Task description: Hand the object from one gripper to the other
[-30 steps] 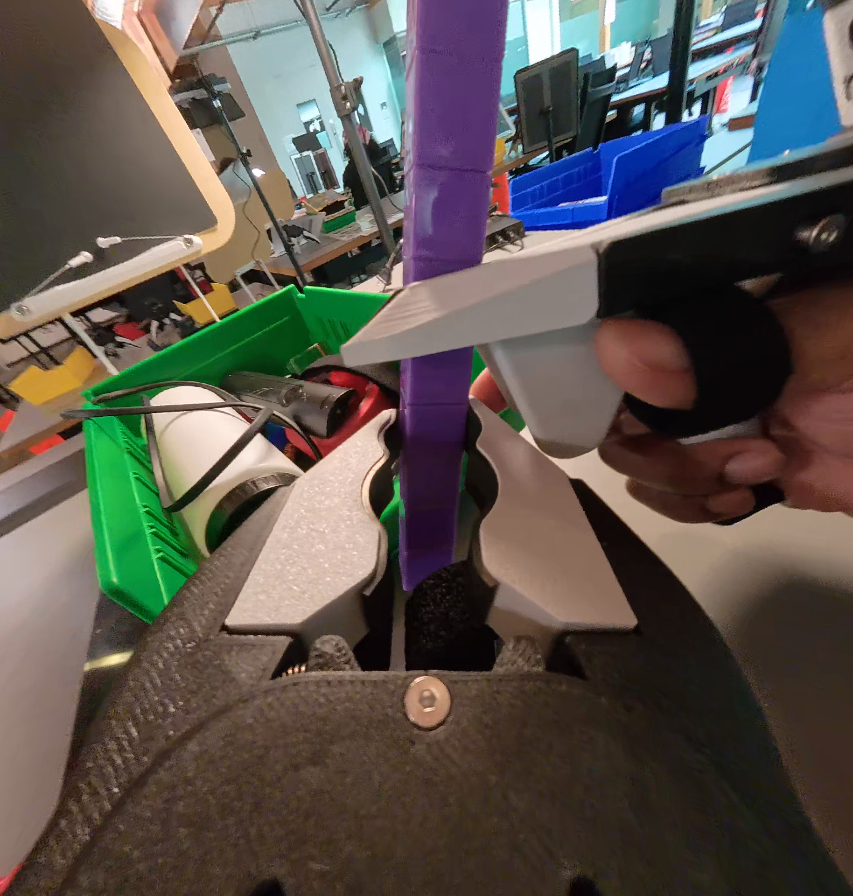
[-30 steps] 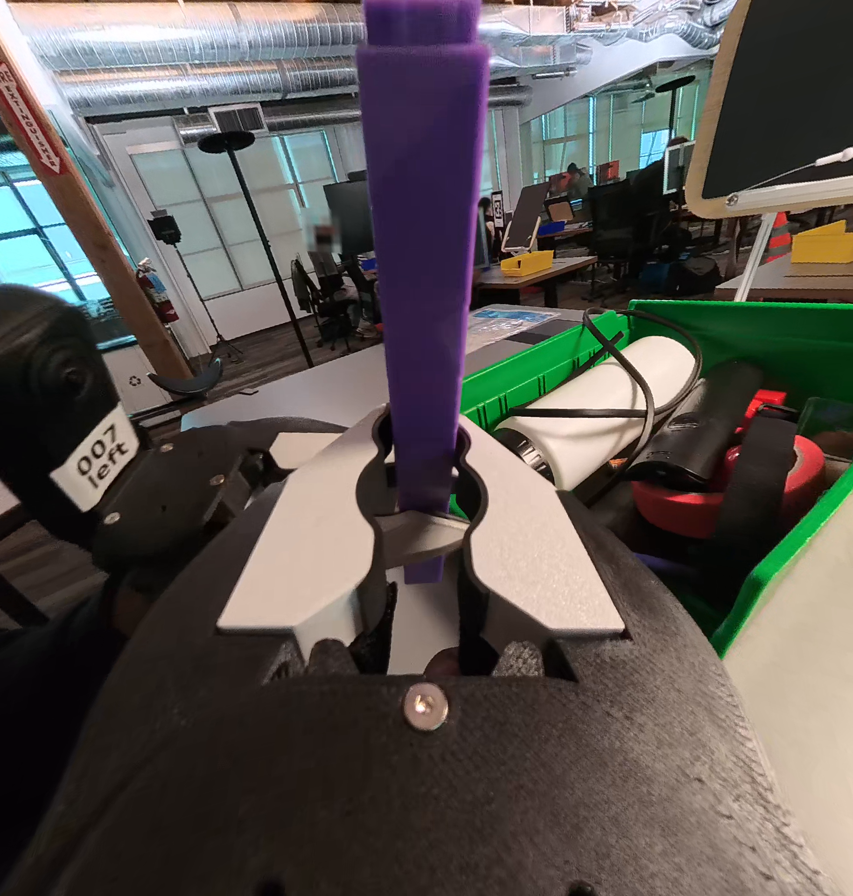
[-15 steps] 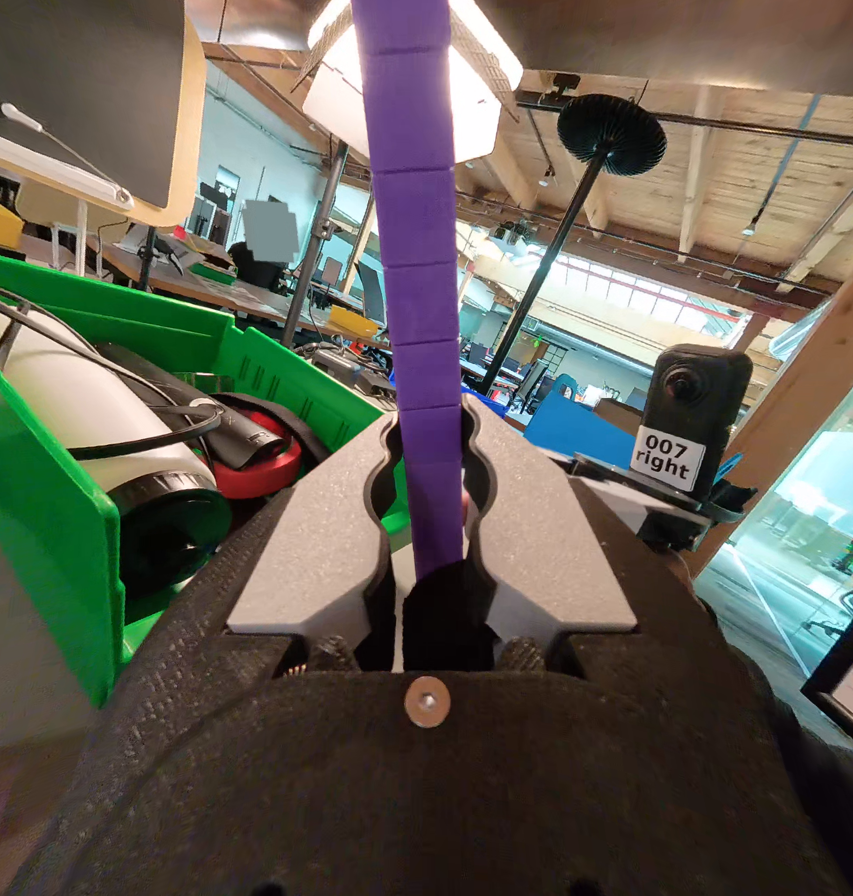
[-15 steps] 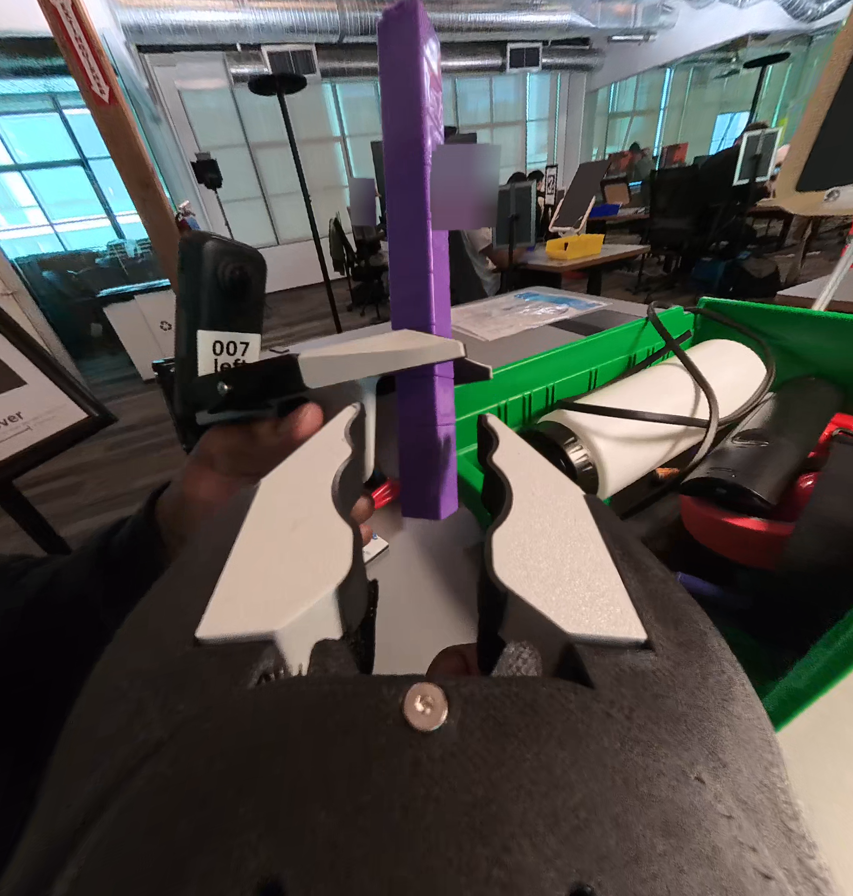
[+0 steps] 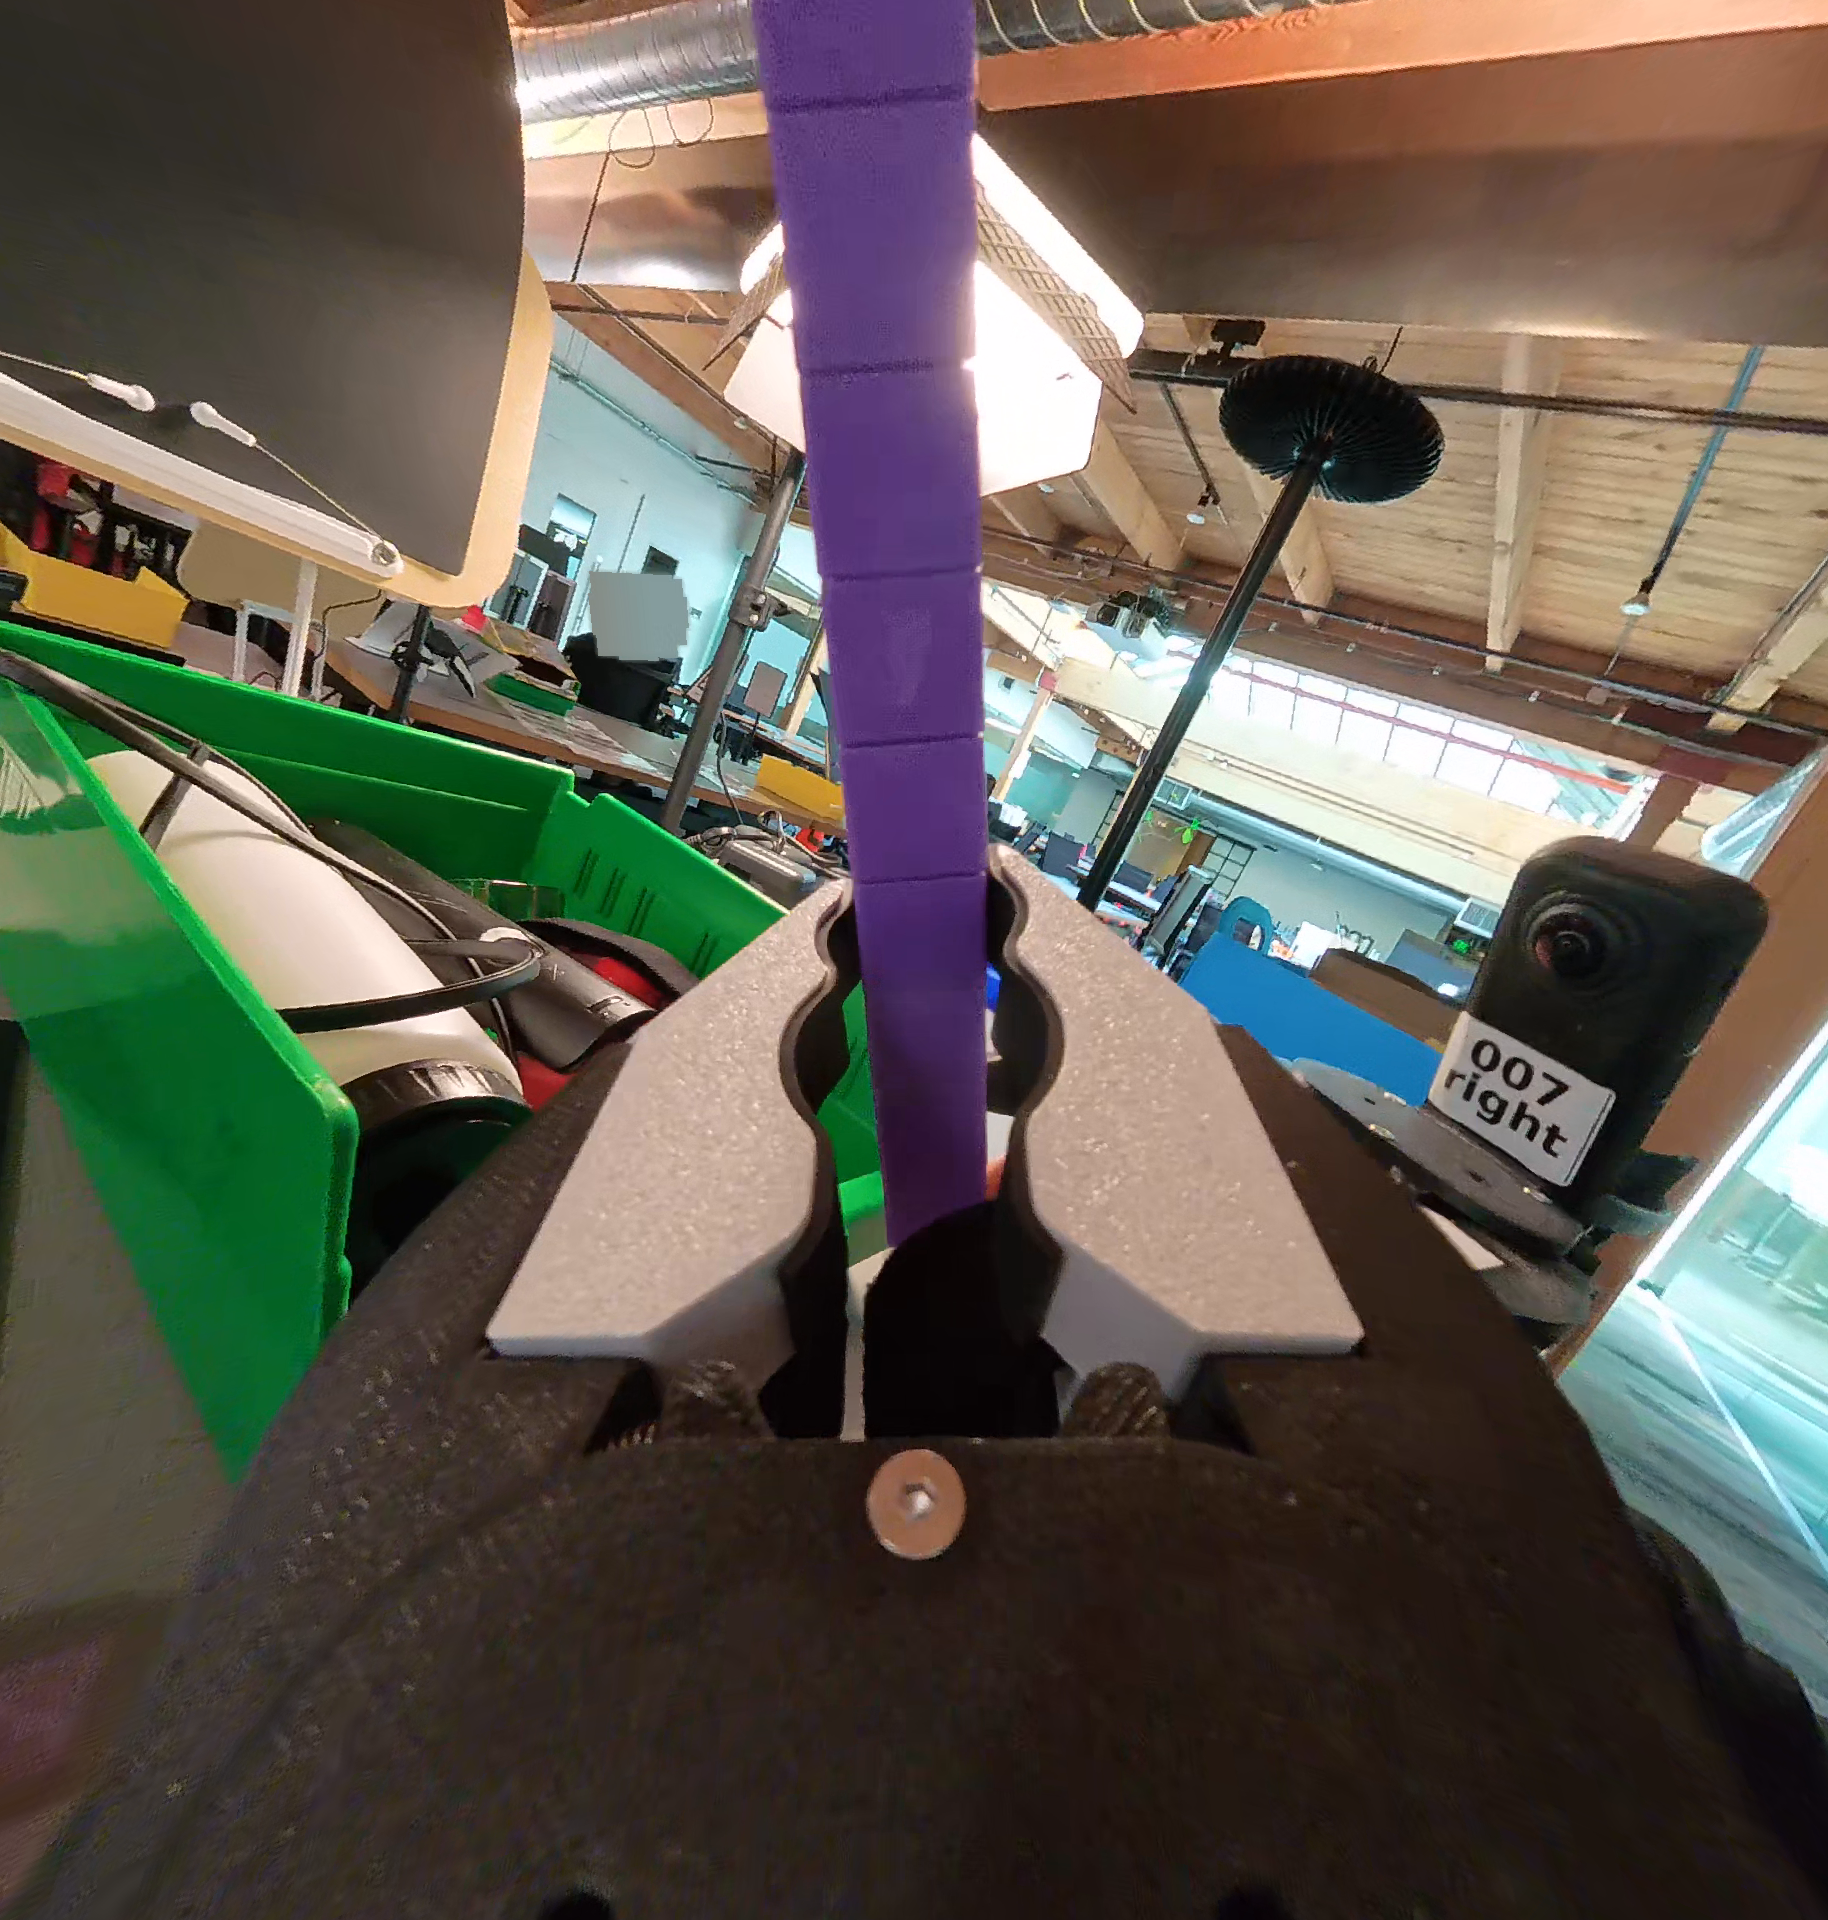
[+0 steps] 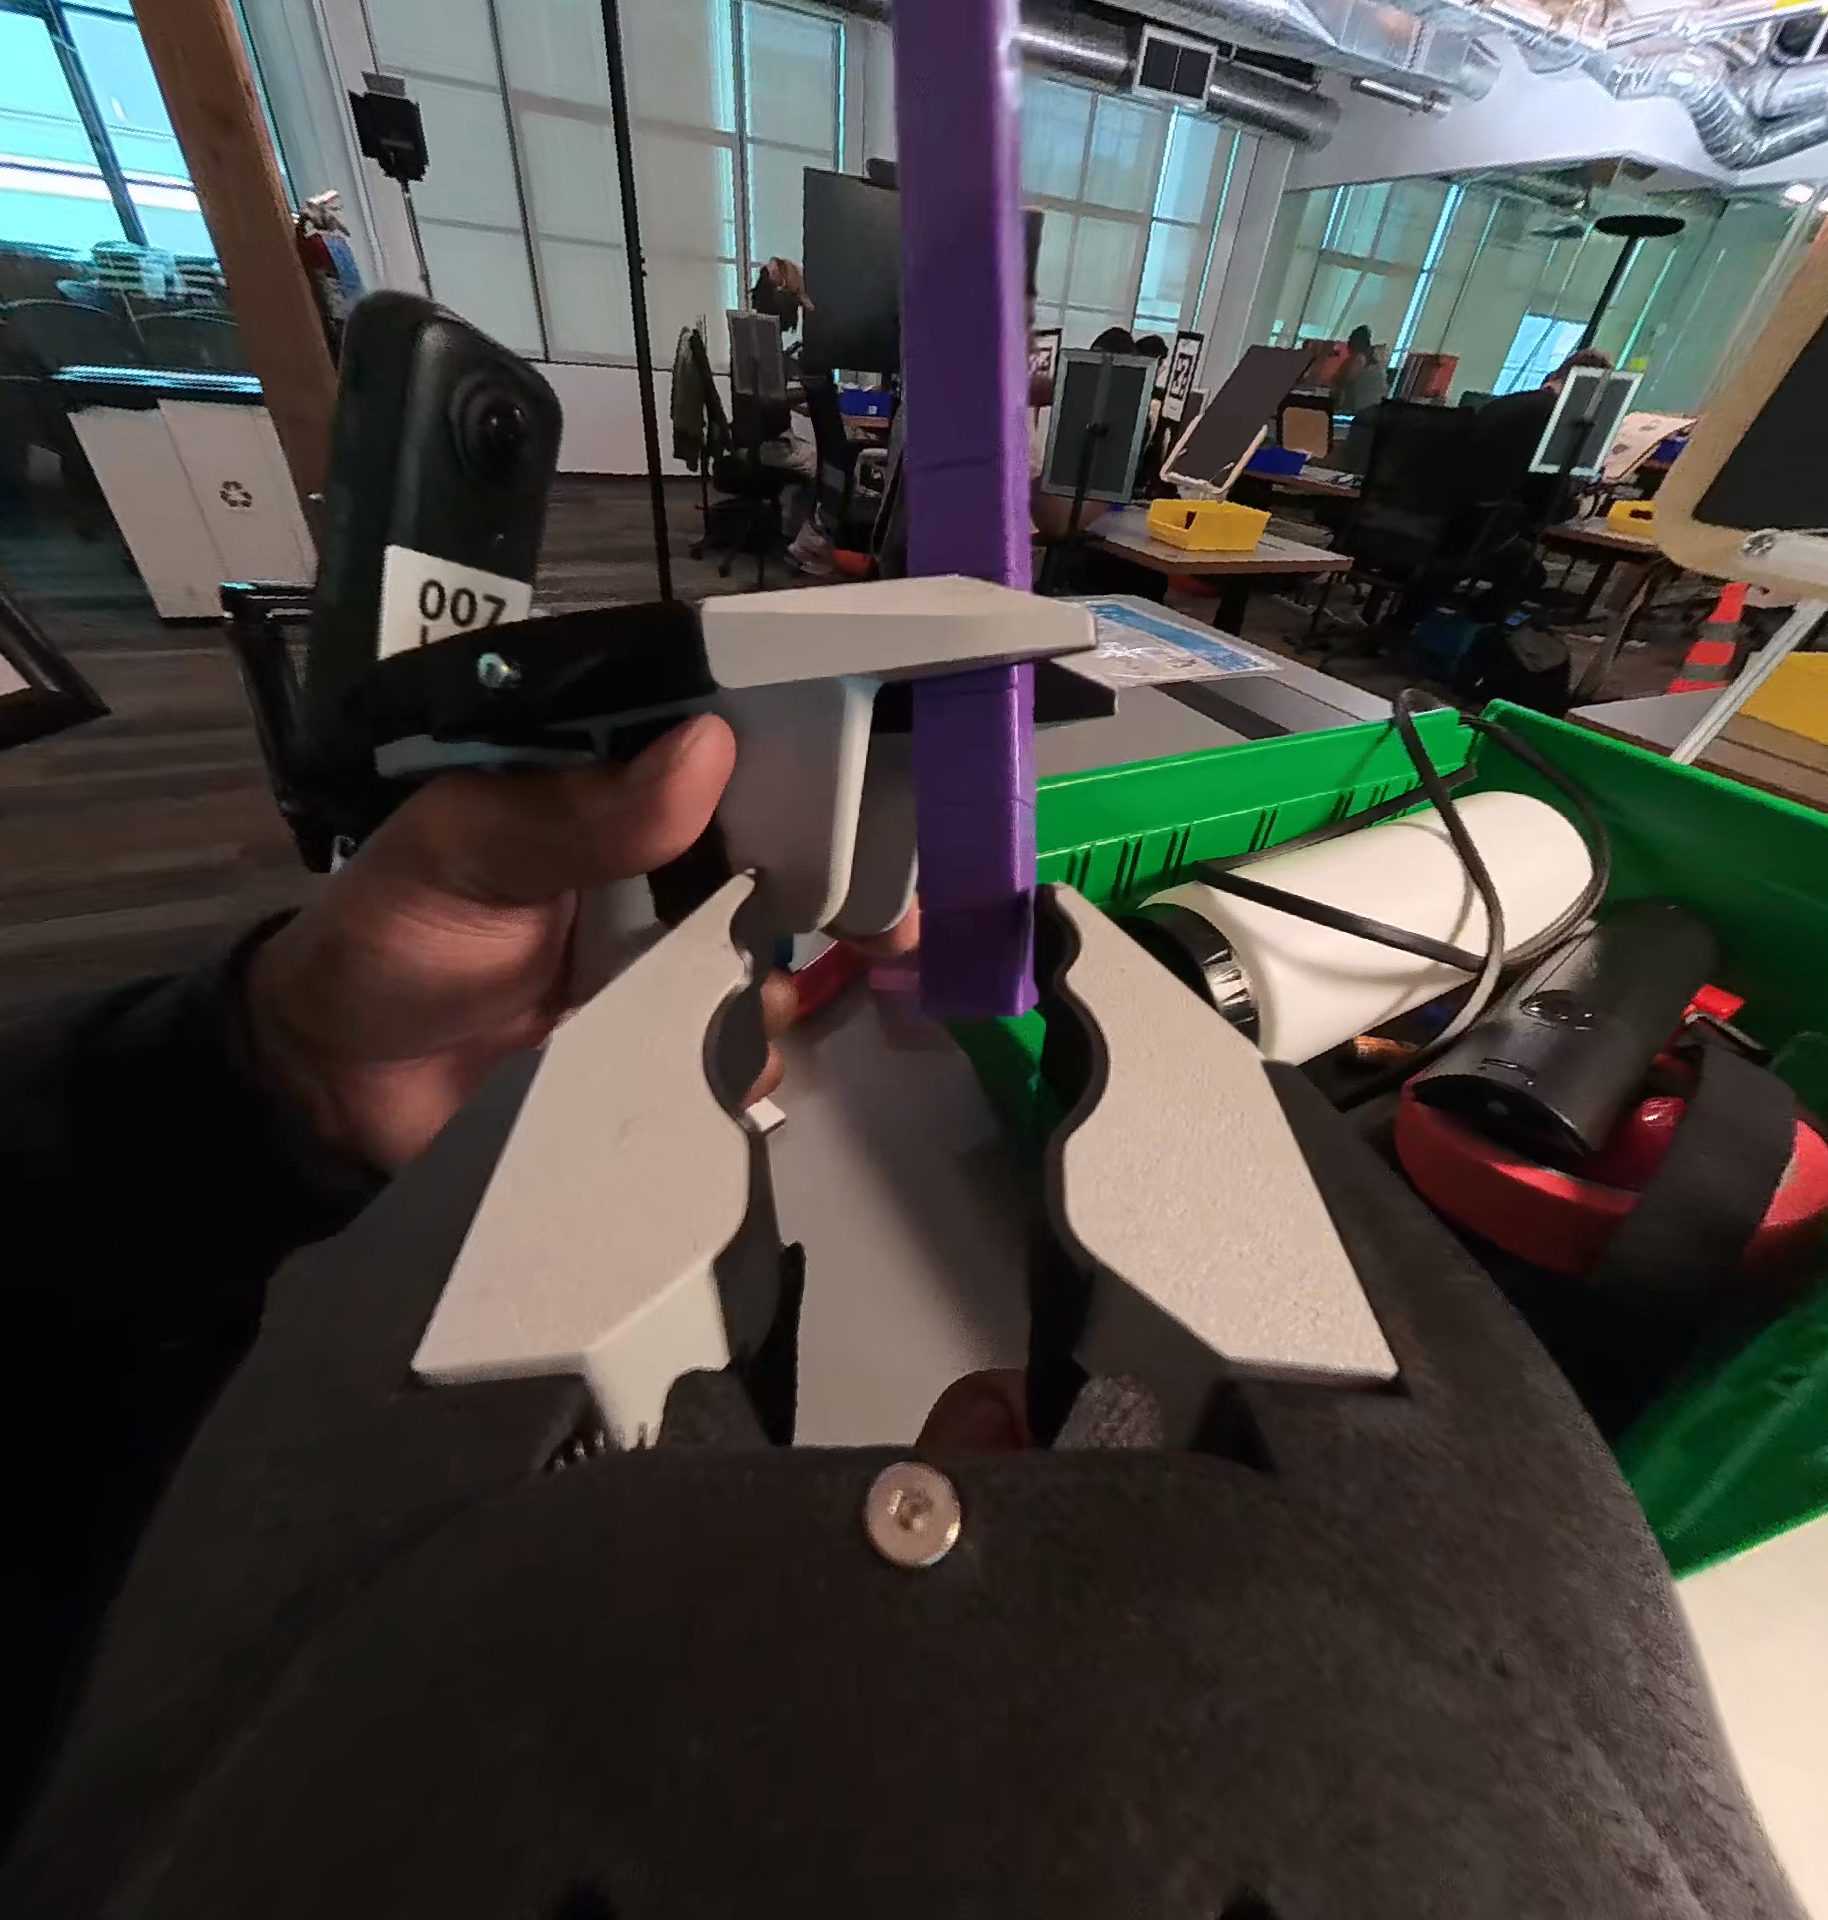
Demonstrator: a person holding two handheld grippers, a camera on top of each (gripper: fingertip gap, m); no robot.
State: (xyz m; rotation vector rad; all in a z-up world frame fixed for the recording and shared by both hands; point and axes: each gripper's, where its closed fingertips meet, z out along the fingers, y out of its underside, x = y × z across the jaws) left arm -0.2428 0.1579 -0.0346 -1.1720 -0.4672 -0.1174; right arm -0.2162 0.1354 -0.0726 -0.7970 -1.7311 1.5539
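Left view: the left tool (image 5: 920,1039) stays clamped on the purple bar (image 5: 894,623), which stands upright between its fingers; the view has tilted up a little more since half a second ago.
Right view: the right tool (image 6: 894,997) is spread open, wider apart from the bar (image 6: 967,520) than before; the bar's foot hangs just beyond its tips, beside the green bin (image 6: 1253,790), gripped by the left tool (image 6: 993,665).

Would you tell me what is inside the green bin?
The green bin holds a white cylinder, black cable, black device and red roll; anything beneath is hidden.
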